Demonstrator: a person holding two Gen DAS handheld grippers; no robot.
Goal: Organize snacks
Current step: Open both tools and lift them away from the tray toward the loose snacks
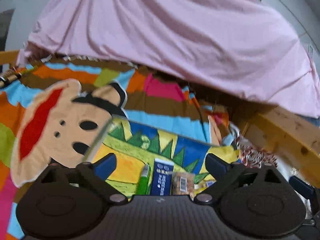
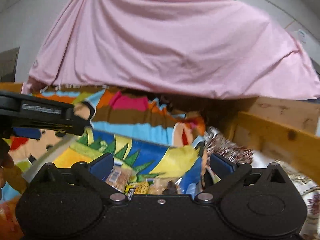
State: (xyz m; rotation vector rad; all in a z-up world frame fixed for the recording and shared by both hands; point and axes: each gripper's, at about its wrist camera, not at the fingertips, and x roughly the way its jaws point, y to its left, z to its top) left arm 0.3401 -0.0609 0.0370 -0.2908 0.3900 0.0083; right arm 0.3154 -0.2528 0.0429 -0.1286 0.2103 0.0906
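A pink sheet (image 1: 170,32) drapes over a colourful cartoon blanket (image 1: 60,120), apparently beside a wooden rail (image 1: 288,132).

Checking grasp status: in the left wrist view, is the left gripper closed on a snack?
No. The left gripper is open, with the blue carton lying between its spread fingers, ungripped.

Pink sheet (image 1: 180,30): plain pale pink, no print, far ahead of both tongs.
Blanket (image 1: 170,102) below it: jagged bands of orange, sky blue, brown, lime, magenta.
Bear face patch (image 1: 60,124), ahead-left of left tongs (image 1: 161,161): tan w/ red patch, black eyes, nose and band.
Panel (image 1: 188,150) just ahead of left tongs: blue and yellow w/ green spikes.
Tong pads (image 1: 107,163): dark blue on black bodies, both units.
Snacks betw. left tongs: green pack (image 1: 144,182), navy box (image 1: 162,178) w/ white print, tan packet (image 1: 183,183) w/ barcode.
Wood rail (image 2: 280,138), ahead-right of right tongs (image 2: 161,162): honey, knots.
Crinkled wrapper (image 2: 226,148): brown/white print.
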